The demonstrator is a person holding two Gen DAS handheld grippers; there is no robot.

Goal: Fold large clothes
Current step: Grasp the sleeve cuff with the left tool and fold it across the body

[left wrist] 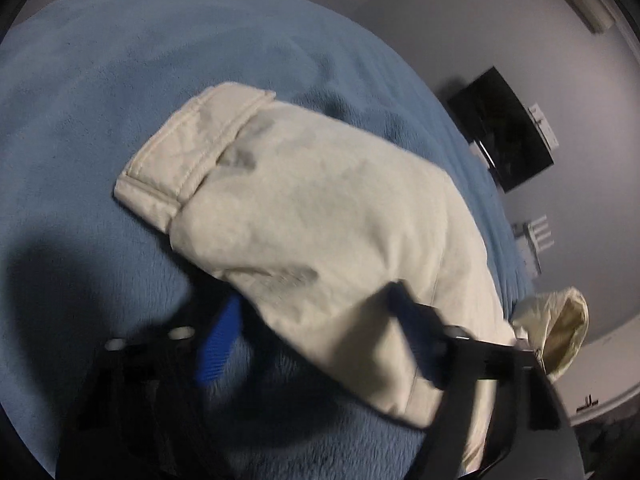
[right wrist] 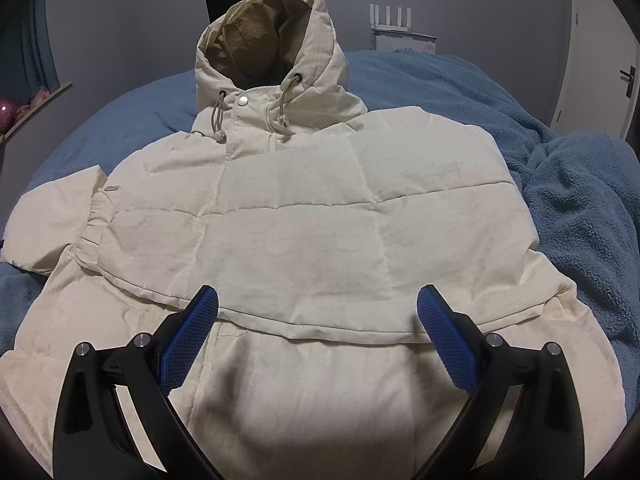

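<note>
A cream padded hooded jacket (right wrist: 304, 240) lies front up on a blue blanket (right wrist: 568, 200), its hood (right wrist: 272, 44) standing up at the far end. One sleeve is folded across the chest. My right gripper (right wrist: 318, 312) is open and empty, just above the jacket's lower front. In the left wrist view the other sleeve (left wrist: 304, 216) with its cuff (left wrist: 184, 152) stretches away from me. My left gripper (left wrist: 316, 316) has its jaws wide, one on each side of the sleeve, whose cloth drapes over the right finger (left wrist: 412, 320). I cannot tell whether it grips the sleeve.
The blue blanket (left wrist: 100, 100) covers the bed all round the jacket. A black screen (left wrist: 504, 128) and a white router (right wrist: 390, 16) stand against the grey wall behind. A white door (right wrist: 600, 64) is at the far right.
</note>
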